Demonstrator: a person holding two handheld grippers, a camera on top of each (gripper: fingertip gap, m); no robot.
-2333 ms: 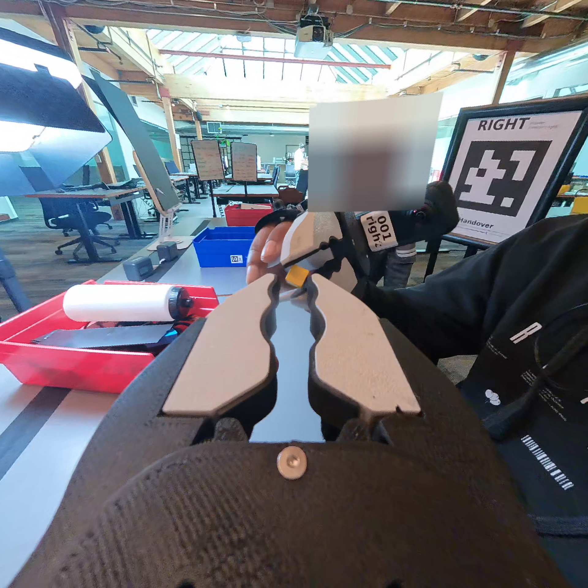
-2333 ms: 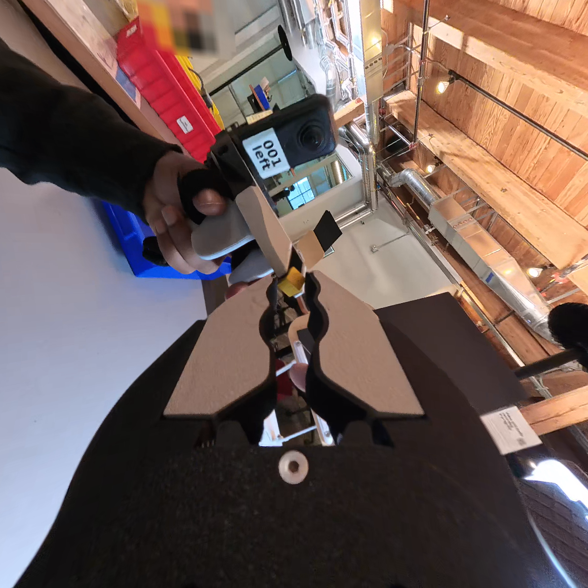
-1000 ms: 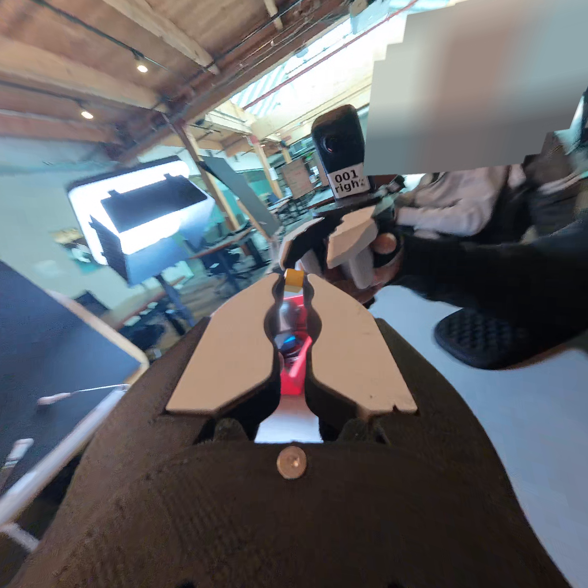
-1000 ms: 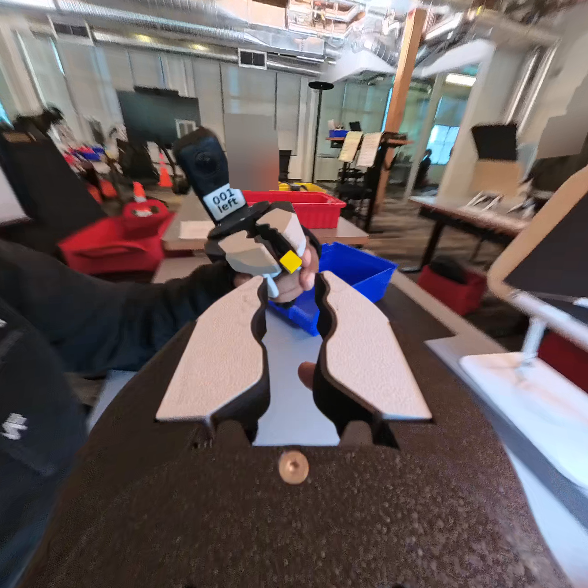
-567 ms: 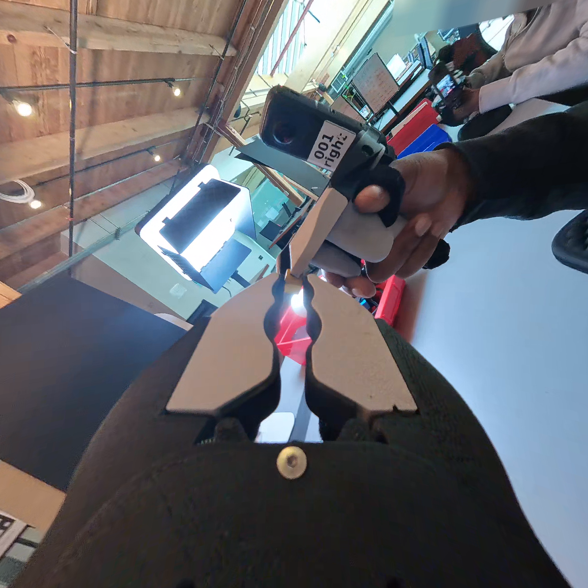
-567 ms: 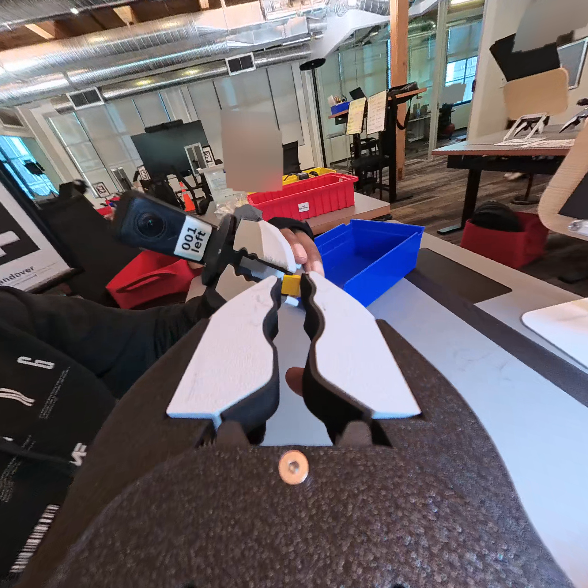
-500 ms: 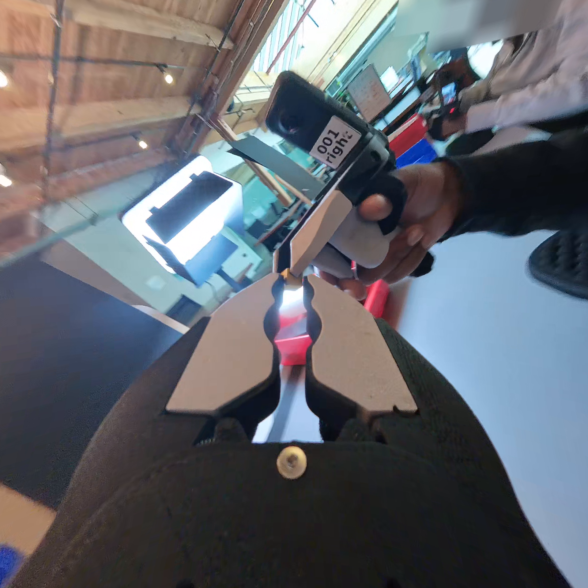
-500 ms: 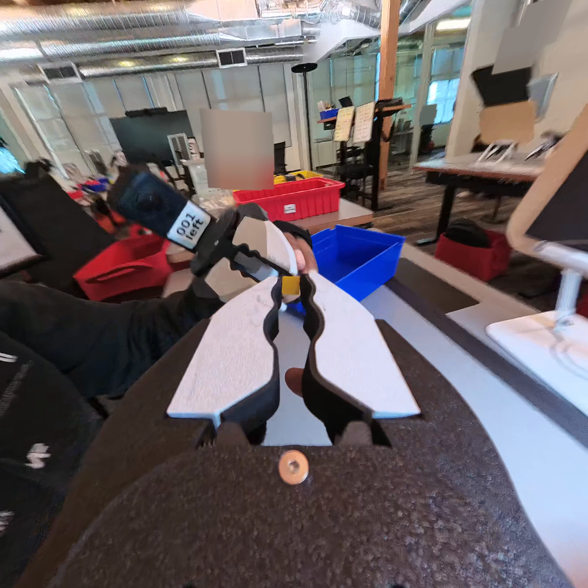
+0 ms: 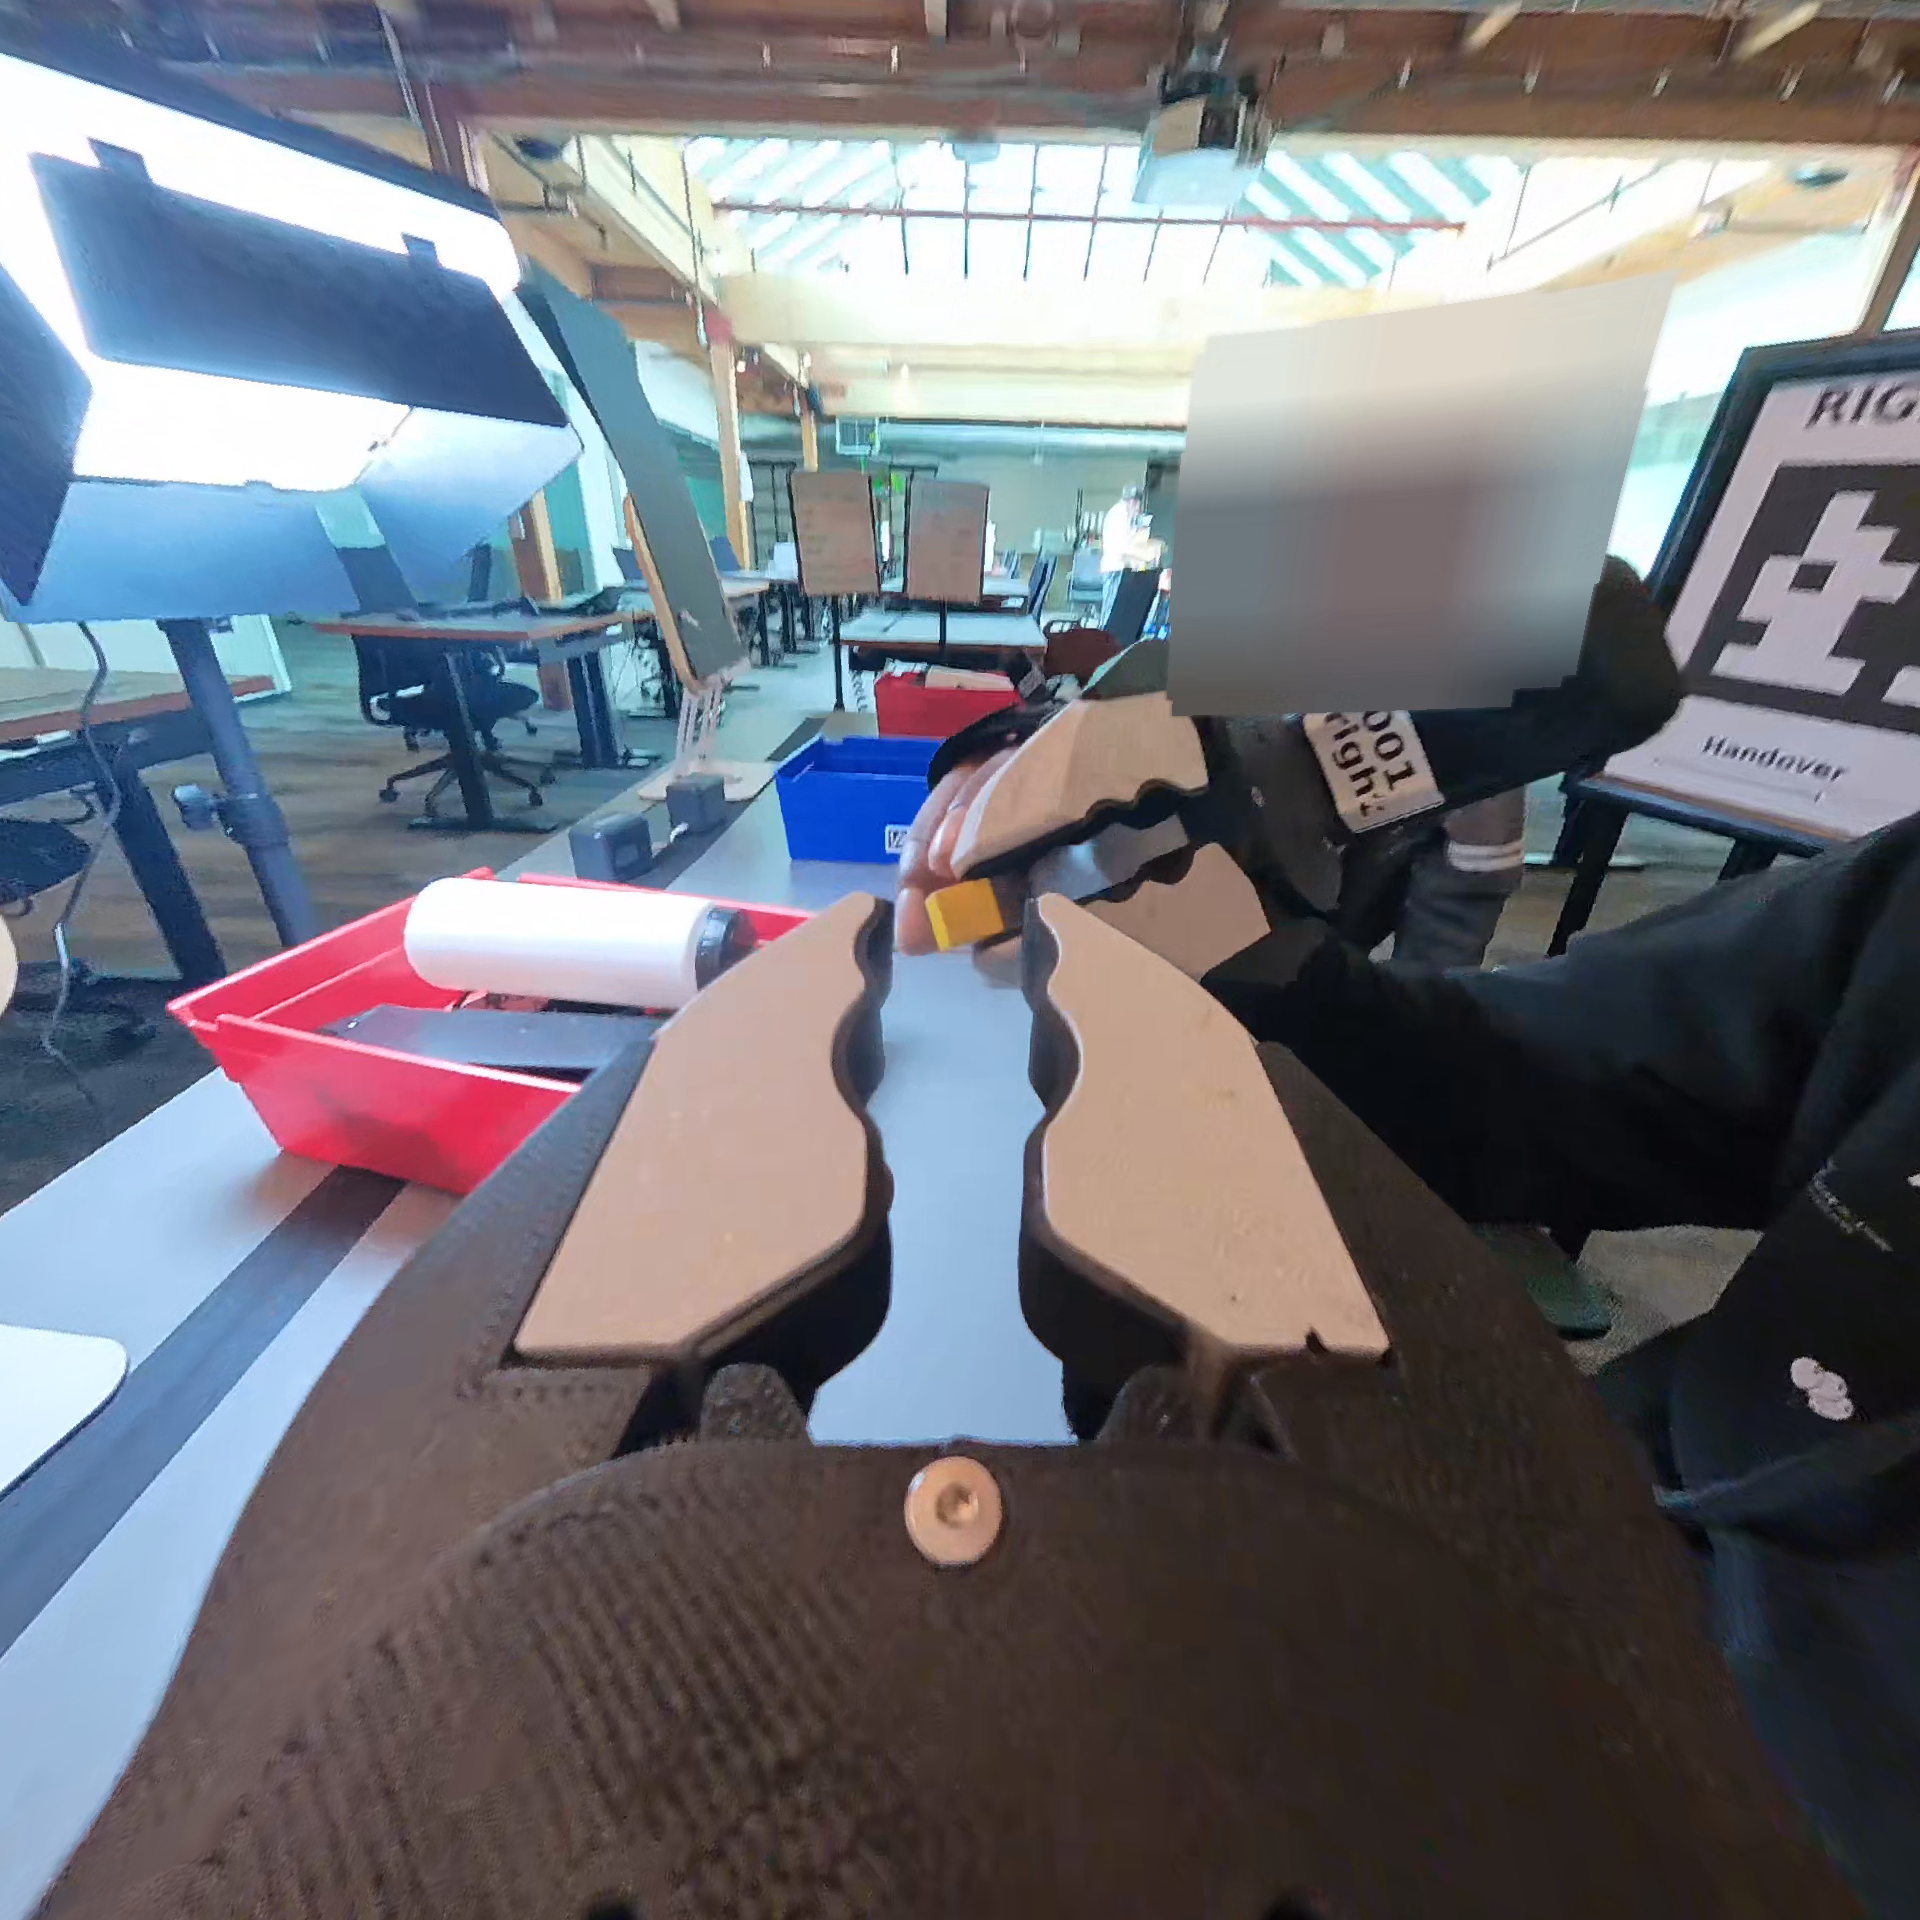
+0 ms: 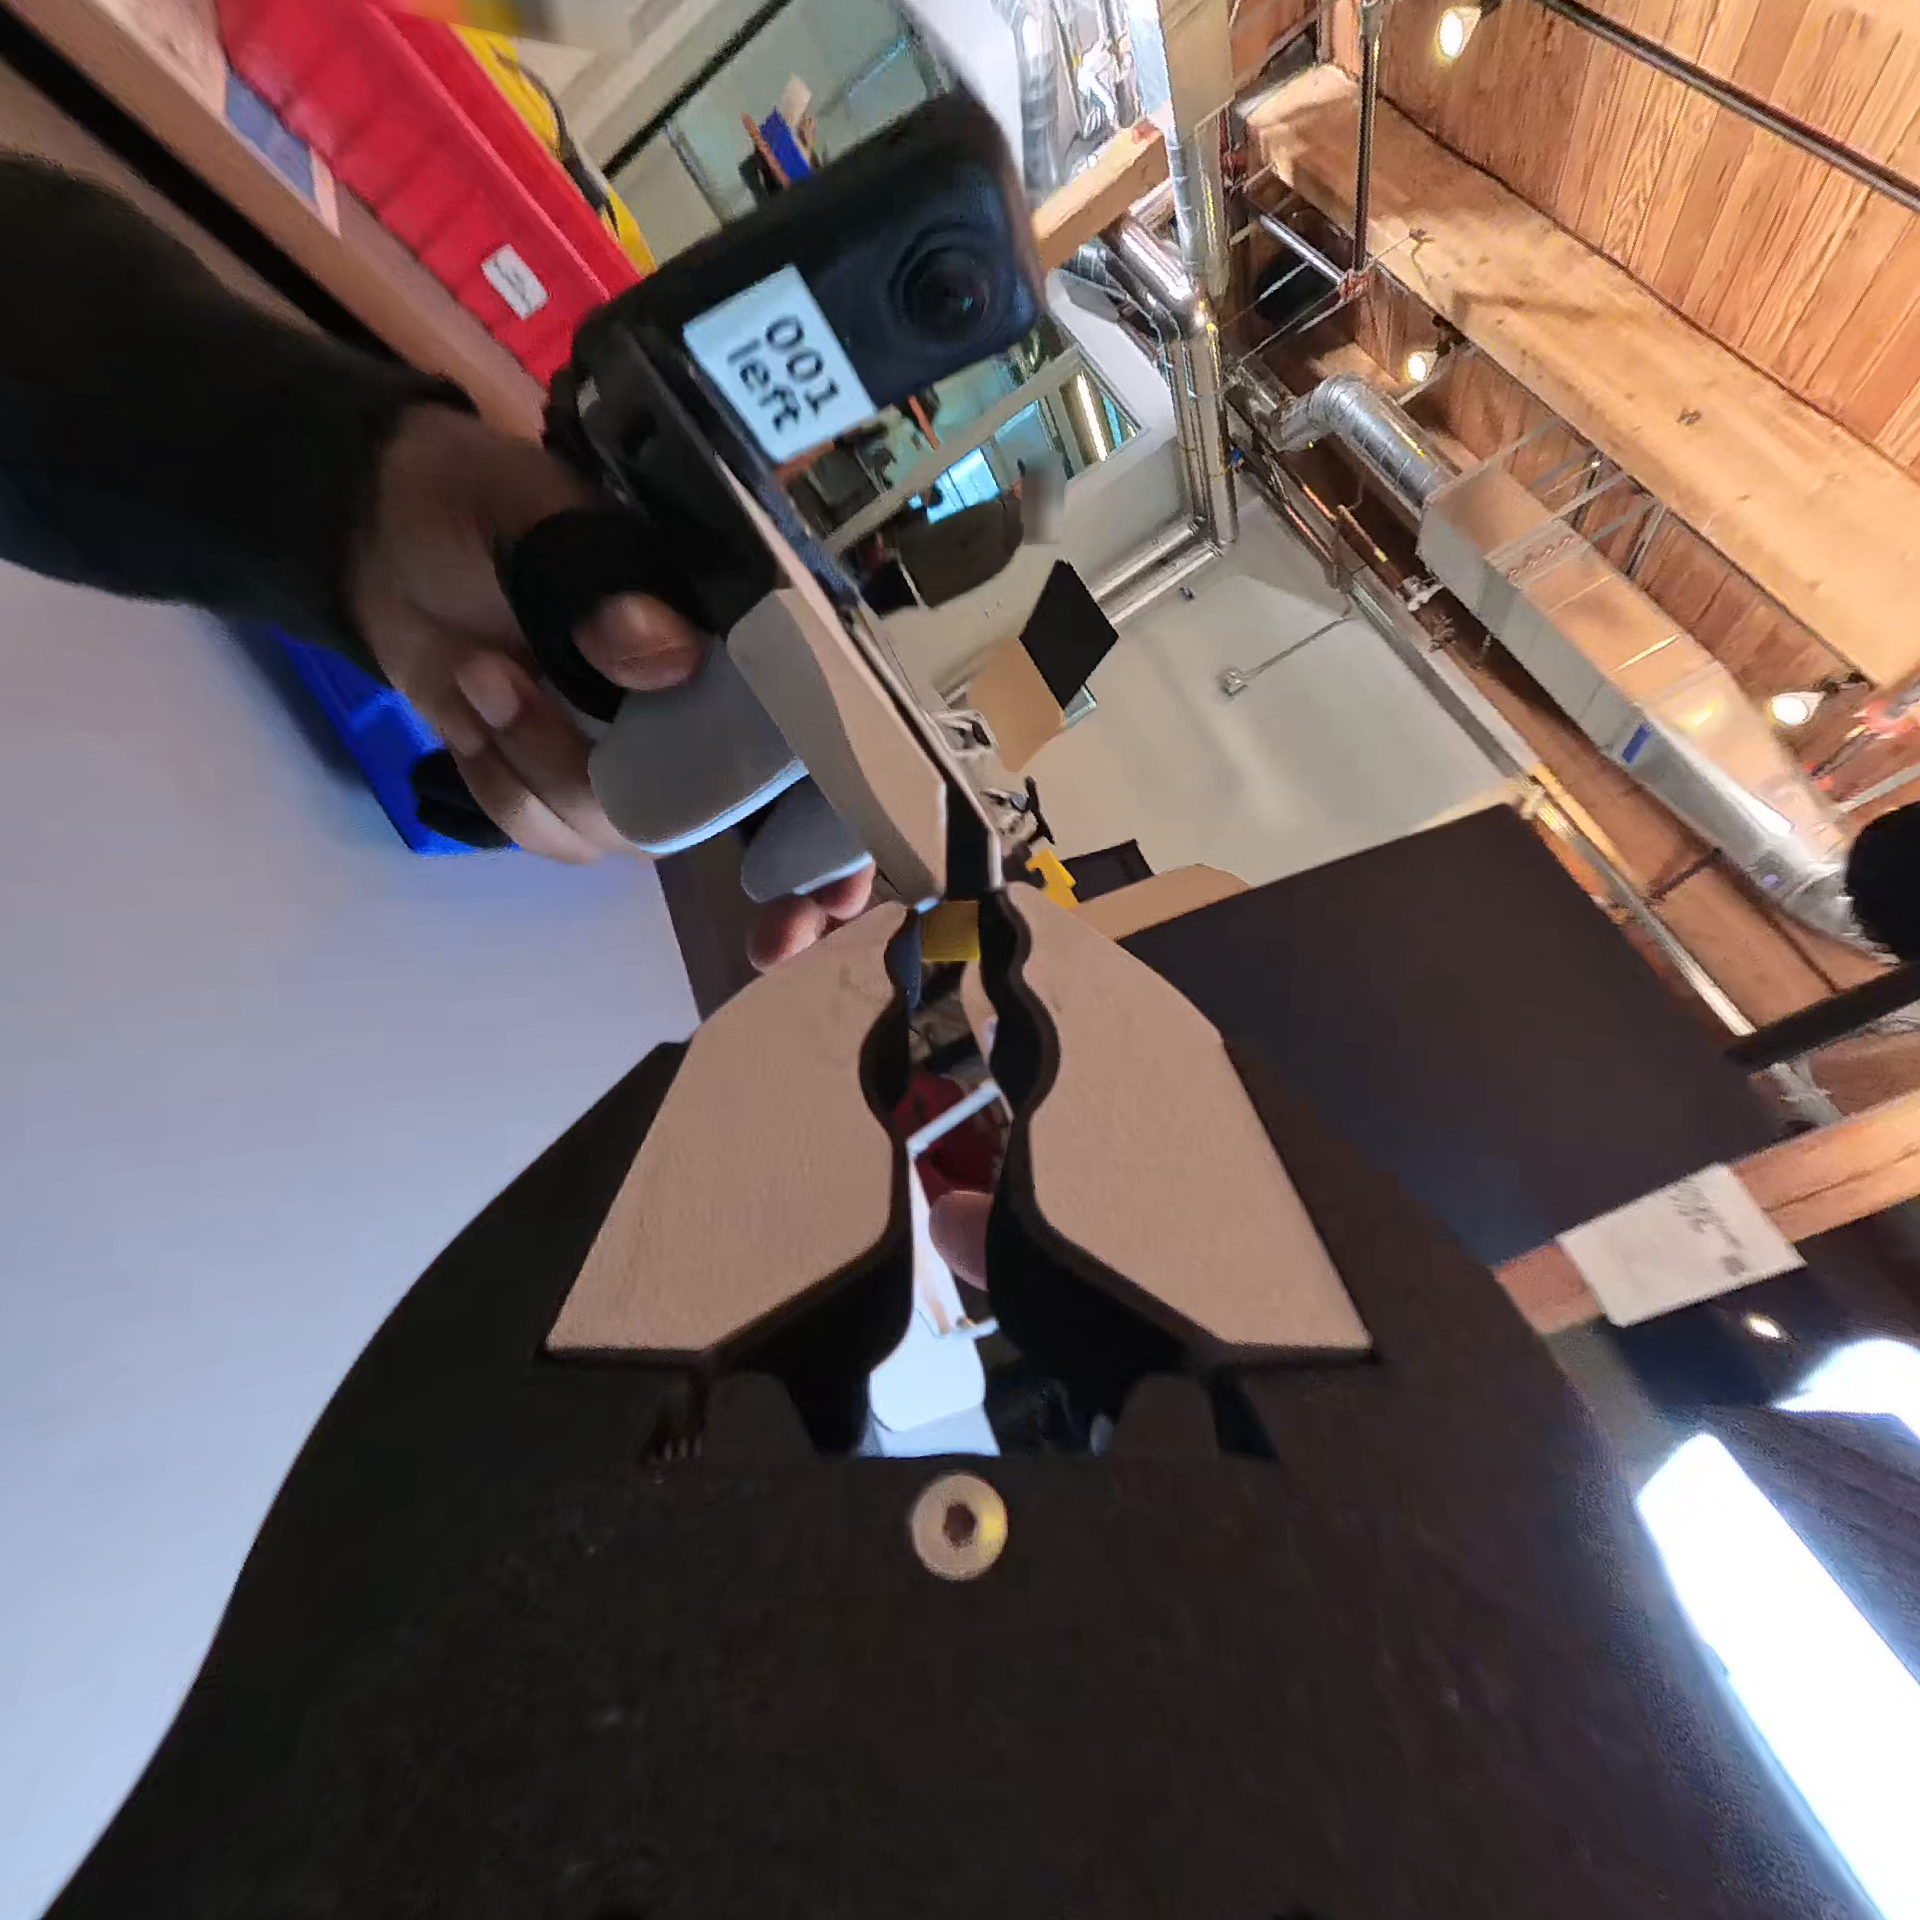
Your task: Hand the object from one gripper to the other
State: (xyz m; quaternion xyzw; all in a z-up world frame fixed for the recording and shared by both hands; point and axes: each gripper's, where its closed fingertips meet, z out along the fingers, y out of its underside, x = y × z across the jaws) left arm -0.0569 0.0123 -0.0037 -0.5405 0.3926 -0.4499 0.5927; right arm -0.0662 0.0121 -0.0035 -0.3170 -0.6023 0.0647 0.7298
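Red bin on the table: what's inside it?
The red bin holds a white bottle lying on its side over a dark flat item. Anything beneath them is hidden.

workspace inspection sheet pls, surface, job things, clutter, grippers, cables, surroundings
surface: grey table with a dark stripe.
job's things: small yellow block, pinched at the right gripper tips.
clutter: red tray holding a white bottle and a dark flat item; blue bin farther back.
grippers: left gripper open, fingertips either side of the block; right gripper shut on the block.
cables: nothing seen on the table.
surroundings: lit softbox, framed marker sign, office desks and chairs, wooden ceiling beams.
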